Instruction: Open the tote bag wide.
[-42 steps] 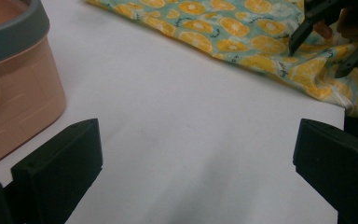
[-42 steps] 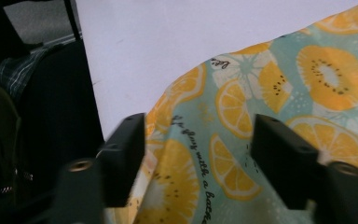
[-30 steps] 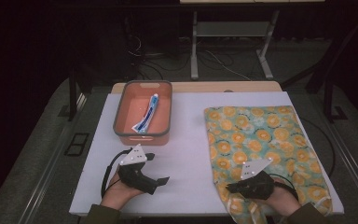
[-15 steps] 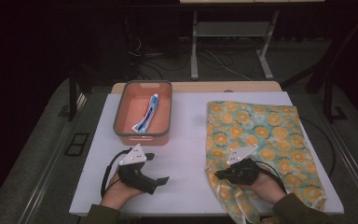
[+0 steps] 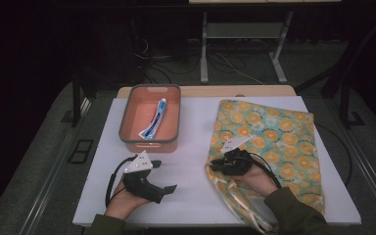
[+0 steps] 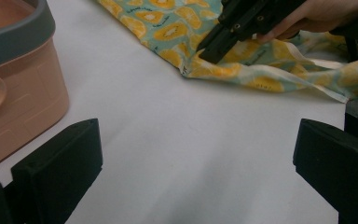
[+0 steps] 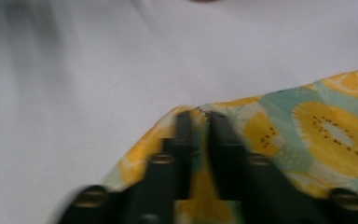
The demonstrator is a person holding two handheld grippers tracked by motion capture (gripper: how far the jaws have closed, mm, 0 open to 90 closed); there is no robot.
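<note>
Your right tool [image 5: 217, 165] lies low over the left edge of the bag [image 5: 274, 147], with your right hand [image 5: 254, 178] behind it. The bag, a flat cloth one printed with orange slices, covers the right half of the tabletop [image 5: 196, 147] and reaches from near the far edge to the near edge, where it bunches up under your wrist. In the right gripper view the jaws of this tool [image 7: 196, 122] stand narrow, a thin slot between them, their tips at the bag's [image 7: 307, 135] hem; they have just been opening, and cloth lies beneath and between them, though whether the pads press it cannot be told through the blur. The left gripper view shows that tool's [image 6: 209, 52] tips resting on the cloth [image 6: 168, 28] just inside the bag's corner.

Your left tool [image 5: 169, 188] rests near the tabletop's near left corner in your left hand [image 5: 122, 203], jaws wide with bare tabletop between them [image 6: 196, 154].

A bin [image 5: 127, 129] stands at the far edge, left of the bag and apart from it, with a tube [image 5: 154, 120] lying inside.
</note>
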